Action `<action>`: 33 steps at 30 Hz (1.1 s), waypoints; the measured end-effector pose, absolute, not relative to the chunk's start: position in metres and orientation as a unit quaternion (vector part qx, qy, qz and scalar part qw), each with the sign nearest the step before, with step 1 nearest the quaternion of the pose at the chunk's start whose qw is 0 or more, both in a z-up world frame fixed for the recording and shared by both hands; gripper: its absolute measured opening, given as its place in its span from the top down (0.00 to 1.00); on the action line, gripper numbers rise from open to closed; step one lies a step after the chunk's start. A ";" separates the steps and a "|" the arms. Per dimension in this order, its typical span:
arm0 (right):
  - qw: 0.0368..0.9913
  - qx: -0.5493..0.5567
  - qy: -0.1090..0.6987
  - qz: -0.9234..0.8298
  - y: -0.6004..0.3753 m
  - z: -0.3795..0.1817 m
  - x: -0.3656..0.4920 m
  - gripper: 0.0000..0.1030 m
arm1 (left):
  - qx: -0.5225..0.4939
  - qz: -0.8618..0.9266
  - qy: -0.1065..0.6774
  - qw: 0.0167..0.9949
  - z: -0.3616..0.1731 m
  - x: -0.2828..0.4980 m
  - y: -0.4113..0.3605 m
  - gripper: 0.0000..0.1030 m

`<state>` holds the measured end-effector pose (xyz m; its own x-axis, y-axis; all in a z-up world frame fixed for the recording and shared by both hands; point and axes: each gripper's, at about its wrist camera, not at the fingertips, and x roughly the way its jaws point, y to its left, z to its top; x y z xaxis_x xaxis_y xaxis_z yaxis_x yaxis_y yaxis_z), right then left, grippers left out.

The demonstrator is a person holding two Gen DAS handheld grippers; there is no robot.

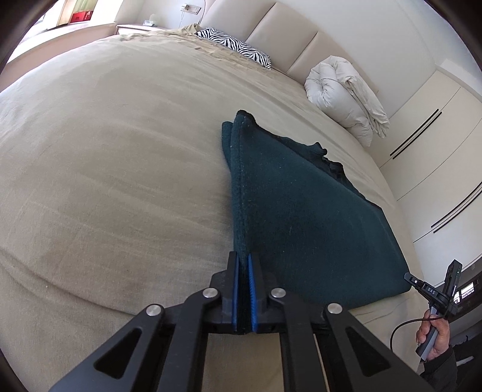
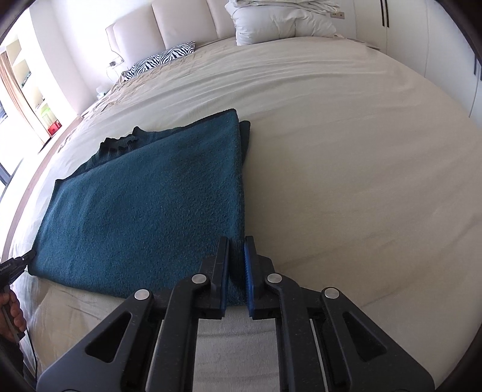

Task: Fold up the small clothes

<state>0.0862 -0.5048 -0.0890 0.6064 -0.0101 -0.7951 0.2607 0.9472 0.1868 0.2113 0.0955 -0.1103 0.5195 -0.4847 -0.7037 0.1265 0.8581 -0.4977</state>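
Observation:
A dark teal knitted garment (image 1: 301, 205) lies folded on the beige bed (image 1: 105, 150). My left gripper (image 1: 244, 259) is shut on its near left corner, the fold edge running away from the jaws. In the right wrist view the same garment (image 2: 144, 205) spreads to the left, and my right gripper (image 2: 236, 244) is shut on its near right corner, lifting that edge slightly. The right gripper also shows in the left wrist view (image 1: 433, 289), held in a hand at the garment's far corner. A ribbed cuff or collar (image 2: 120, 141) pokes out from under the top layer.
A zebra-print pillow (image 1: 238, 45) and a rolled white duvet (image 1: 346, 96) lie by the padded headboard (image 1: 271, 27). White wardrobe doors (image 1: 436, 135) stand past the bed's right side. The bed sheet (image 2: 346, 165) stretches wide to the right of the garment.

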 end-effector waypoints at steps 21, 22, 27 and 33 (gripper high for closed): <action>0.873 0.186 0.445 -0.069 -0.520 -0.102 0.062 0.95 | -0.198 -0.183 0.463 0.844 -0.117 0.201 0.102 0.93; 0.873 0.186 0.446 -0.068 -0.521 -0.103 0.061 0.95 | -0.197 -0.184 0.463 0.844 -0.117 0.201 0.102 0.93; 0.870 0.200 0.445 -0.067 -0.524 -0.107 0.055 0.95 | -0.200 -0.185 0.465 0.842 -0.118 0.201 0.103 0.93; 0.866 0.197 0.454 -0.065 -0.523 -0.112 0.058 0.95 | -0.204 -0.185 0.468 0.840 -0.120 0.203 0.104 0.93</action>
